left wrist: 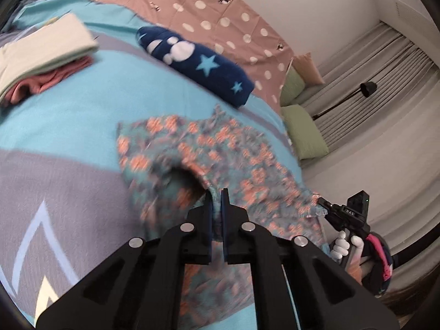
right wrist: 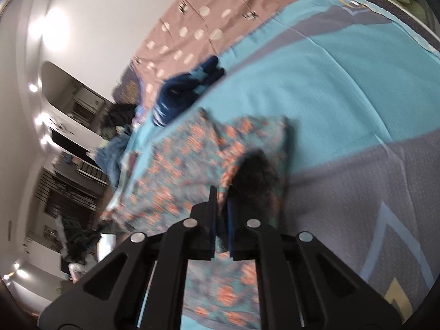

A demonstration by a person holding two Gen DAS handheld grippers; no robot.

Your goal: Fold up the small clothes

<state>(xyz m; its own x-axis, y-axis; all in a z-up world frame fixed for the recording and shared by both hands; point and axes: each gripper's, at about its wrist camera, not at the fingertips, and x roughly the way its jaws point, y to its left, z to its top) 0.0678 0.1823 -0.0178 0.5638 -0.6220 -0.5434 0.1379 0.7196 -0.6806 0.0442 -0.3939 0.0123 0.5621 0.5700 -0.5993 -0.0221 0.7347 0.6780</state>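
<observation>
A small teal garment with orange flowers (left wrist: 209,154) lies partly lifted over the blue and grey bedspread (left wrist: 82,115). My left gripper (left wrist: 217,195) is shut on one edge of it, cloth pinched between the fingers. My right gripper (left wrist: 321,202) shows at the right of the left wrist view, shut on the garment's other corner. In the right wrist view the right gripper (right wrist: 221,195) is shut on the floral garment (right wrist: 192,159), which hangs blurred in front of it.
A folded navy star-print garment (left wrist: 192,63) lies beyond the floral one, also in the right wrist view (right wrist: 187,90). A stack of folded cream and pink clothes (left wrist: 41,60) sits at the left. A polka-dot brown sheet (left wrist: 214,13) covers the far bed. Green cushions (left wrist: 302,132) lie beside the bed.
</observation>
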